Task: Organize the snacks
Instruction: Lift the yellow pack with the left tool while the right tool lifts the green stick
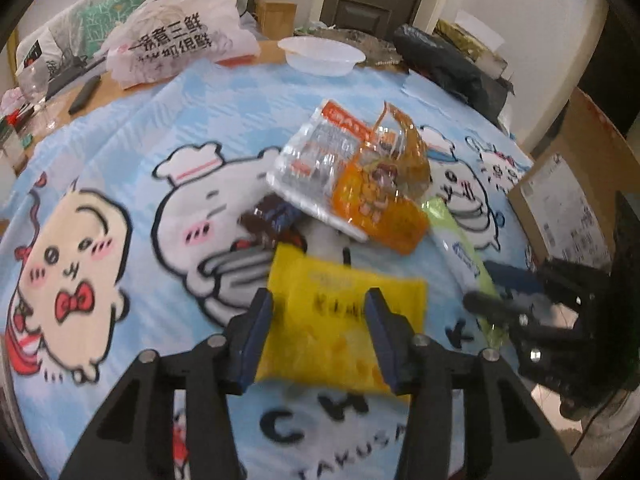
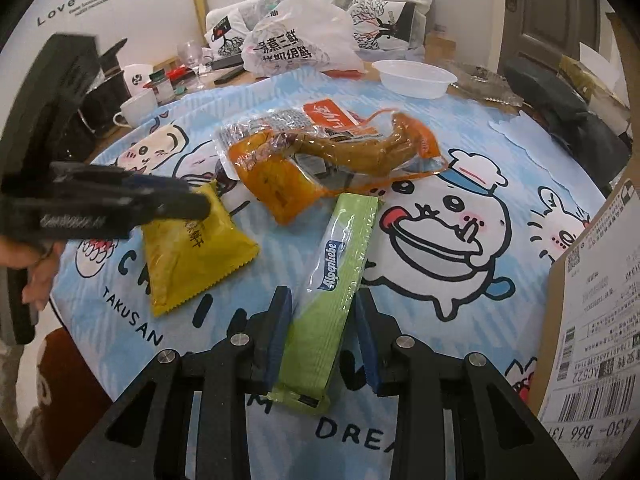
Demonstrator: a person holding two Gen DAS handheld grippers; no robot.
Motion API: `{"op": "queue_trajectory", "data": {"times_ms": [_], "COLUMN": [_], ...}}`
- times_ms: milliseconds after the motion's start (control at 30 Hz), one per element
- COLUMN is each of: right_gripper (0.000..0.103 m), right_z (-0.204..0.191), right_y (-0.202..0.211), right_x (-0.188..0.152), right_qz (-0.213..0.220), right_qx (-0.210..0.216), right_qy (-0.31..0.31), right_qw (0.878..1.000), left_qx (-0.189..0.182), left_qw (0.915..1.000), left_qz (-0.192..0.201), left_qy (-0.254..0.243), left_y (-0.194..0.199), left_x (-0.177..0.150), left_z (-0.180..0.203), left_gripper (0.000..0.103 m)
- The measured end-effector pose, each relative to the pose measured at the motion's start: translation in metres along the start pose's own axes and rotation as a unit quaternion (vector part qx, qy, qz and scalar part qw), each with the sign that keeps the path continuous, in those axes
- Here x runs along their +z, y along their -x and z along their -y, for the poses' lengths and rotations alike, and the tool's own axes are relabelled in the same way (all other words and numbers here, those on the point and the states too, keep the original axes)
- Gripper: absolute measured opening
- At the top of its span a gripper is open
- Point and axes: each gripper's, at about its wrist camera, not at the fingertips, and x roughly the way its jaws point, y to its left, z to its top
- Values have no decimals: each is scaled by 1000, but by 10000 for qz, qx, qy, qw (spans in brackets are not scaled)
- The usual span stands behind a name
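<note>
A yellow snack packet [image 1: 340,320] lies on the cartoon blanket; my left gripper [image 1: 318,308] is open with a finger on each side of it. The packet also shows in the right wrist view [image 2: 192,248], with the left gripper [image 2: 192,200] over its top. A green Alpenliebe candy stick [image 2: 328,288] lies between the fingers of my right gripper [image 2: 322,312], which is open around it. In the left wrist view the stick [image 1: 460,240] and right gripper [image 1: 488,284] sit at right. An orange chicken-foot pack [image 2: 332,160] and a clear orange-labelled pack [image 1: 320,160] lie piled behind.
A dark small packet [image 1: 272,216] lies under the pile. A white plastic bowl [image 2: 416,76], a printed plastic bag [image 2: 296,48], a cup [image 2: 136,108] and a glass [image 2: 192,56] stand at the back. A cardboard box [image 2: 596,300] stands at right.
</note>
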Motion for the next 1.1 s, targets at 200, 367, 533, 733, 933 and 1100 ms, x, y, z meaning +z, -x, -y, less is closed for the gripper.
{"op": "queue_trajectory", "data": {"times_ms": [200,367,533,733,933,1100], "right_gripper": [28,28,28,28,28,28], "right_z": [-4,-5,-6,-12,-15,-19], "right_y": [6,9,11,19,26,28], "right_x": [-8,-10,-14,-25,-33,-36], "right_qz": [3,-36,-47,-41,-25,-33], "right_qx": [-17,-3,-2,-45,-116,-167], "right_qy": [15,9,3,63,91,134], "right_qw": [10000,10000,10000,10000,9999,9998], "left_qx": [-30,-601,-612,-589,-873,-686], "left_qw": [9999,9974,9955,9953,9925,9927], "left_qz": [110,37,-141,-321,-490,-349], "left_qy": [-116,-407,-712,-704,-704,-931], "left_y": [8,-12,-23,-8,9,14], "left_x": [7,32,35,14,-26,-44], "left_z": [4,20,33,22,18,32], "left_gripper": [62,61,44,45,63,78]}}
